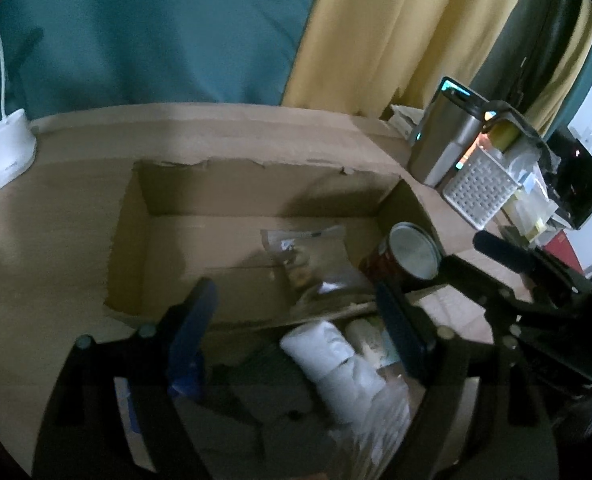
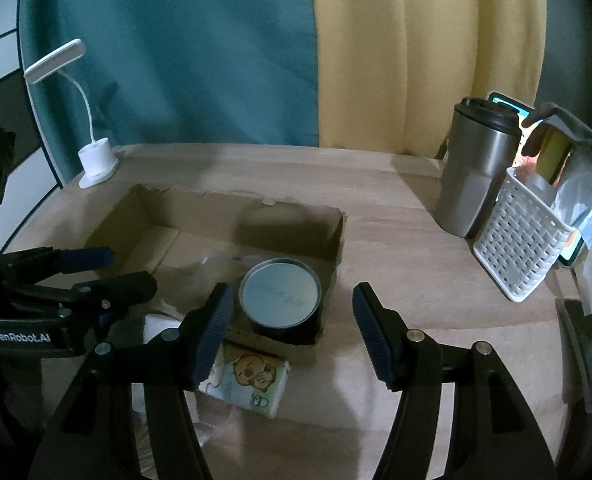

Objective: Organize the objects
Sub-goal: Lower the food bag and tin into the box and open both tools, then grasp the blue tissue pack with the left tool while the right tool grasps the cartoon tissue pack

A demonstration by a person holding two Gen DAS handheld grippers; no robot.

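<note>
- The box sits on the counter with its walls torn and low. A can stands upright in its near right corner, and a clear packet lies flat on the box floor beside it.
- A risk I see: the can stands hard against the thin near wall, so a nudge from either tool could tip it or push it through the flimsy cardboard.
- Just outside the near wall lie a tissue pack with a cartoon print and a white roll. Both look soft, so a loose pinch could let them slip, and a low approach could snag the box edge.
- The two tools are close together over the near wall, so I judge a collision possible if both reach in at once.
- To the right, a steel mug and a white basket stand well apart from the box; a wide swing could knock them.
- The left tongs are spread wide and hold nothing, hovering above the near wall and the white roll.
- The right tongs are also spread wide and empty, above the can and the box corner without touching them.
</note>
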